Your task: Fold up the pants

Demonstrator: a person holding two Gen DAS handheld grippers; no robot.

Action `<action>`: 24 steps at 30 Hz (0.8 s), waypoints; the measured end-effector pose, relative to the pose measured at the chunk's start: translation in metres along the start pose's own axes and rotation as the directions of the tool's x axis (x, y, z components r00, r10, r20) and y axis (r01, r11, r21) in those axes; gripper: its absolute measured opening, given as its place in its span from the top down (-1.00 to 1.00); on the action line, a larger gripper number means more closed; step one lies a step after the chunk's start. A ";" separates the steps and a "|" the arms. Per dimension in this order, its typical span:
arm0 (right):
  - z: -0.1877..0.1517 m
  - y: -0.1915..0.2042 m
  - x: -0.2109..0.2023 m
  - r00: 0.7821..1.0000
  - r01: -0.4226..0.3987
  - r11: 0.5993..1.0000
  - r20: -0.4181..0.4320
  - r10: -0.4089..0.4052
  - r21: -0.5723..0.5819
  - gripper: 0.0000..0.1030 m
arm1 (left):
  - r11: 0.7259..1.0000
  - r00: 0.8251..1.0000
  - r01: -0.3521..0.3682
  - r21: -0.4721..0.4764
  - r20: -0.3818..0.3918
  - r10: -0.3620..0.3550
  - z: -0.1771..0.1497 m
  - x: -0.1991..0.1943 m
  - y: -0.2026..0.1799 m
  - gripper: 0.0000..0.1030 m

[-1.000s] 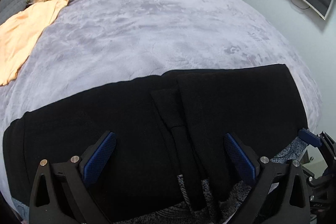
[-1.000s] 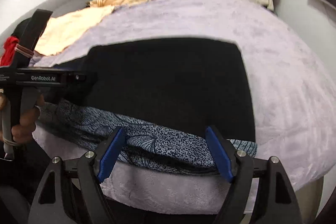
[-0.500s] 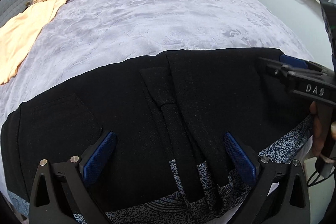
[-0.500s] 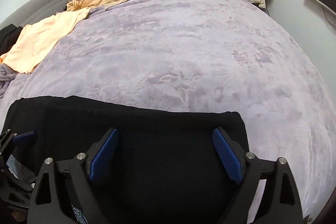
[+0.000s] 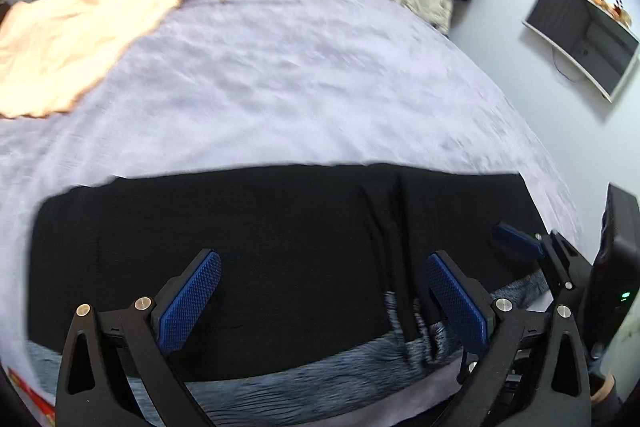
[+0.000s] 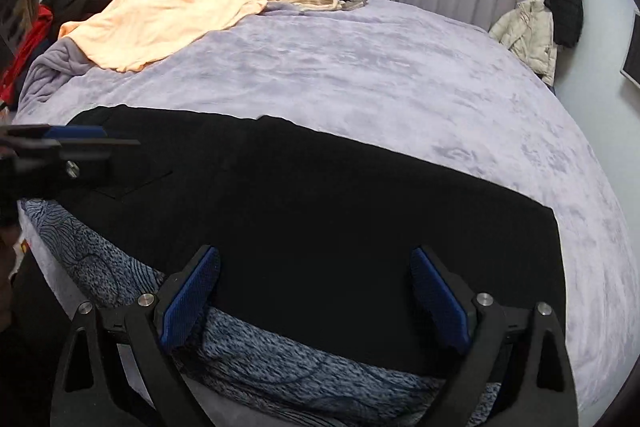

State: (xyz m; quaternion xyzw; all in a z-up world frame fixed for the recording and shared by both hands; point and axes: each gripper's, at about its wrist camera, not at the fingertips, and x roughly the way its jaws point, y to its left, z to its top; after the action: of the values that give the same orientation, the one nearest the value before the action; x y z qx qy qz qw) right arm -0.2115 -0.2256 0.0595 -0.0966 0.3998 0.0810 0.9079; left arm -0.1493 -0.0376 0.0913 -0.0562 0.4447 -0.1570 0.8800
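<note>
Fingers point(image 5: 200, 291) on both my grippers stand wide and empty, since the black pants point(image 6: 320, 211) lie flat along the bed's point(image 6: 400, 67) near edge, ready for regripping.

Your left gripper point(image 5: 320, 301) and right gripper point(image 6: 316, 297): matte black angular frames, silver screws, blue cross-hatched pads point(image 5: 188, 303); green indicator light point(image 5: 625, 294) on the right unit.
</note>
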 end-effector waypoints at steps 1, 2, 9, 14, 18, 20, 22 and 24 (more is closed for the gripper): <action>0.001 0.004 0.006 1.000 0.017 1.000 -0.006 -0.017 -0.012 -0.89 | 0.998 0.998 -0.055 -0.005 0.001 0.055 0.001 -0.003 0.010 -1.00; 0.003 0.005 0.011 0.999 0.022 1.000 -0.029 -0.022 -0.011 -0.89 | 0.993 0.993 -0.115 -0.026 0.005 0.115 0.000 -0.007 0.028 -1.00; 0.030 0.038 -0.014 0.993 -0.081 0.995 0.084 0.085 -0.050 -0.89 | 0.942 0.987 -0.161 -0.294 -0.058 0.150 -0.036 -0.025 0.140 -1.00; 0.031 0.089 0.023 1.000 0.026 0.973 0.018 -0.022 -0.229 -0.89 | 0.918 0.985 -0.168 -0.359 -0.035 0.167 -0.055 -0.045 0.177 -1.00; 0.025 0.040 0.048 0.993 0.108 0.993 -0.053 -0.110 -0.040 -0.98 | 0.935 0.997 -0.070 -0.349 -0.052 0.056 -0.060 -0.038 0.189 -1.00; 0.029 0.032 0.045 0.994 0.082 0.997 -0.072 -0.083 -0.010 -0.98 | 0.945 0.996 -0.046 -0.323 -0.081 0.021 -0.061 -0.025 0.191 -1.00; 0.037 0.038 0.036 0.996 0.074 0.997 -0.055 -0.075 -0.026 -0.98 | 0.949 0.992 -0.047 -0.311 -0.127 0.007 -0.063 -0.007 0.192 -1.00; 0.043 0.047 0.021 1.000 -0.014 0.999 -0.004 0.014 -0.030 -0.98 | 0.949 0.990 -0.034 -0.313 -0.144 -0.012 -0.067 0.002 0.195 -1.00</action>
State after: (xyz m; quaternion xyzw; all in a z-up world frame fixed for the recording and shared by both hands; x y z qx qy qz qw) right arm -0.1776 -0.1684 0.0677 -0.1076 0.4010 0.0932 0.9049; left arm -0.1574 0.1489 0.0027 -0.1817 0.5265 -0.0831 0.8263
